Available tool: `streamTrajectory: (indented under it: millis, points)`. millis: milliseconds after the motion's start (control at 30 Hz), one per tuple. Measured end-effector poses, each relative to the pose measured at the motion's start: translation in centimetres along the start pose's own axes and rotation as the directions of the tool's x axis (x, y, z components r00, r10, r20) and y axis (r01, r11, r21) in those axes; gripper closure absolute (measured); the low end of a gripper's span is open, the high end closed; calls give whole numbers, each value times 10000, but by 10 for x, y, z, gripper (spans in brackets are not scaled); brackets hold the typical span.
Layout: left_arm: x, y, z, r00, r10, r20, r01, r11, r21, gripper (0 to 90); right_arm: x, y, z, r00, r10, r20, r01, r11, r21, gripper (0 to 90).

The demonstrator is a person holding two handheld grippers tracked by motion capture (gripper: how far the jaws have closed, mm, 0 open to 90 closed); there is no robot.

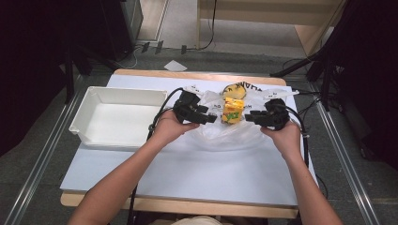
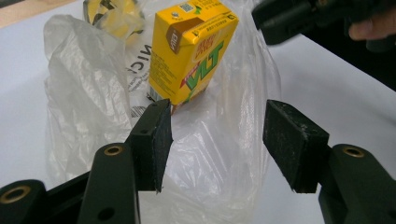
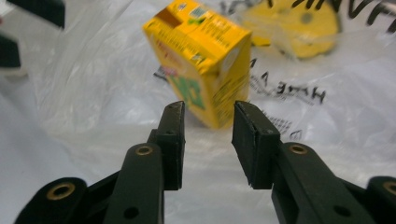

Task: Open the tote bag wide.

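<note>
Between left gripper (image 1: 212, 118) and right gripper (image 1: 248, 117): yellow carton (image 1: 233, 110) on plastic bag (image 1: 220, 136), untouched; both grippers open, empty.

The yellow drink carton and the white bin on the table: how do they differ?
The yellow drink carton is small, printed and closed, and stands on the crumpled clear plastic bag between the two tools. The white bin is far larger, plain and open-topped, with nothing in it, and sits at the table's left. Both are box-shaped.

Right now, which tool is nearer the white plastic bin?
Left. The left tool is between the white plastic bin and the yellow drink carton; the right tool is beyond it.
</note>
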State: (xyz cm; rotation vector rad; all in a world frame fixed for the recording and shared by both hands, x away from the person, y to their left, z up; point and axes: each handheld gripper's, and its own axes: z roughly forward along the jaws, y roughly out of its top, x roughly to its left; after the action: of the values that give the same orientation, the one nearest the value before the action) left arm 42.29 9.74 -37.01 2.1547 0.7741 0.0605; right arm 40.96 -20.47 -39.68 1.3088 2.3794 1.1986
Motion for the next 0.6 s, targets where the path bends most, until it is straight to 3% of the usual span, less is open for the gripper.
streamTrajectory:
  millis: [367, 600]
  points:
    - [6, 19, -3, 9985, 473, 265, -475, 9989, 52, 406, 17, -31, -12, 9995, -84, -313, 76, 9996, -274, 546]
    - [12, 26, -8, 9980, 506, 386, -500, 9986, -165, 406, 27, -44, -15, 9993, -133, -341, 120, 9992, -382, 519]
